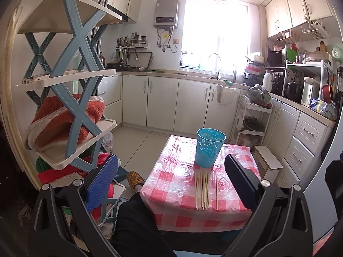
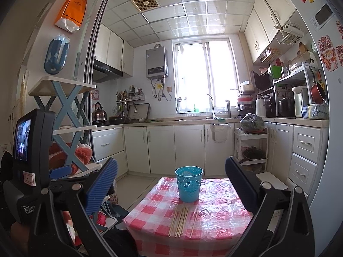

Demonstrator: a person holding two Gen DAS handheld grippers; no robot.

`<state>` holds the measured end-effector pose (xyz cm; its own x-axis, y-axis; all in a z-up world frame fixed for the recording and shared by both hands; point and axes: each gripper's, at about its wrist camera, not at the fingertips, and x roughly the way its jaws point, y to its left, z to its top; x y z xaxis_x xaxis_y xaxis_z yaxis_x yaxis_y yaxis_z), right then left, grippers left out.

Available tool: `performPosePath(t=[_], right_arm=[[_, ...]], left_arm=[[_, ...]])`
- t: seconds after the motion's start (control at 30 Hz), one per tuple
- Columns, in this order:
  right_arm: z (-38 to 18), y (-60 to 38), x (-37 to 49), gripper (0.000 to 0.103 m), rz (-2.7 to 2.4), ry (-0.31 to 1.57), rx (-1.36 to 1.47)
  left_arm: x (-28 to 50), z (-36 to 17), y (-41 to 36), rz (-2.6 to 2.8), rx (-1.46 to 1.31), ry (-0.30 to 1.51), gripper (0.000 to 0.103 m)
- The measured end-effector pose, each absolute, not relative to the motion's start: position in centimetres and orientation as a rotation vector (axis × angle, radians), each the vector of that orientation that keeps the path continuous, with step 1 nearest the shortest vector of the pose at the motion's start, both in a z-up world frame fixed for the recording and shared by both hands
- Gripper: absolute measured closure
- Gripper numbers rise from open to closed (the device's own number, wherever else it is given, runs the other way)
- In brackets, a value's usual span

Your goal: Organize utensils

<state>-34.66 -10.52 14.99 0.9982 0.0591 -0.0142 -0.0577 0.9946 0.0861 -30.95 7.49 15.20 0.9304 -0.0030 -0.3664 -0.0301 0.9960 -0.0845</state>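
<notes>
While both claws hang spread and empty, the chopsticks [image 1: 203,190] lie ahead of the left gripper [image 1: 171,180] on the checked tablecloth [image 1: 171,192], touching nothing but it. Blue perforated cup [image 2: 189,183] stands upright just beyond them, dead ahead of the right gripper [image 2: 171,184]; shoe rack [image 1: 70,85] crowds the left side.

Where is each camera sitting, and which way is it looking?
Left wrist: on the left gripper, above the table's near edge, facing the blue cup, chopsticks and window; a dark trouser leg and slipper show.
Right wrist: on the right gripper, higher, facing likewise; the other gripper's screen shows left.
Shared: checkered table, cup, chopsticks.
</notes>
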Motion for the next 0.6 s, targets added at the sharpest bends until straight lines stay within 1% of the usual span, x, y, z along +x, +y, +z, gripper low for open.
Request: performPosePath(t=[0.13,0.27,0.43,0.6], right_arm=[[14.8,-10.5,-34.7,0.007,0.059,0.004,0.104],[14.5,-10.7,-33.6,0.007,0.058,0.03,0.089],[12.8,-12.0,-28.9,0.007,0.061,0.164,0.119],[10.2,-13.4,-23.8,0.007,0.035,0.303,0.182]], left_arm=[[-30.9,15.1,7.5,0.013,-0.09,0.378,0.008],[-29.6,15.0,7.1,0.006,-0.083,0.396,0.008],[-25.2,13.4,6.7,-0.023,-0.087,0.474,0.008],[-19.3,10.0,5.6,-0.036,-0.056,0.614,0.008]])
